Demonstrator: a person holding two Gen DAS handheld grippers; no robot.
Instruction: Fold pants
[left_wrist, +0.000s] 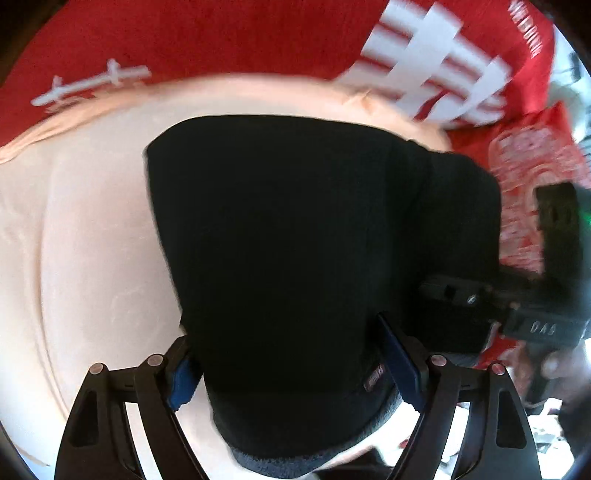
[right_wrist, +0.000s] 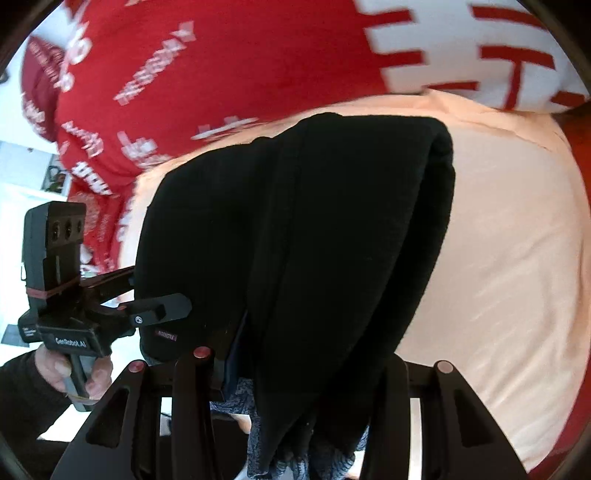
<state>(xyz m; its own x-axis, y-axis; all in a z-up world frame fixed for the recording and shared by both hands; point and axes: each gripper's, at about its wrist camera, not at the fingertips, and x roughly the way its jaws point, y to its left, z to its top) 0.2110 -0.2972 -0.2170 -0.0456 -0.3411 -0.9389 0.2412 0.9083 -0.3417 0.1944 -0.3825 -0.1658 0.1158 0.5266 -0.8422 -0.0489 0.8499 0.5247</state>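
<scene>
The black pants (left_wrist: 280, 236) hang folded over a peach blanket (left_wrist: 81, 236), with a small label near the grey-lined waistband. My left gripper (left_wrist: 291, 354) is shut on the waist end, and its blue pads (left_wrist: 181, 380) press both sides of the thick bundle. From the right wrist view the pants (right_wrist: 314, 229) drape in a long fold whose rounded end points away. My right gripper (right_wrist: 306, 363) is shut on the bunched cloth next to the left gripper (right_wrist: 138, 295). At the right edge of the left wrist view is the right gripper (left_wrist: 458, 291), touching the pants' side.
A red bedspread with white lettering (left_wrist: 207, 40) lies beyond the peach blanket (right_wrist: 498, 258). A white pillow with red marks (right_wrist: 498, 48) sits at the far right. A person's hand (right_wrist: 74, 373) grips the left tool's handle. White room surfaces (right_wrist: 22, 177) show at the left.
</scene>
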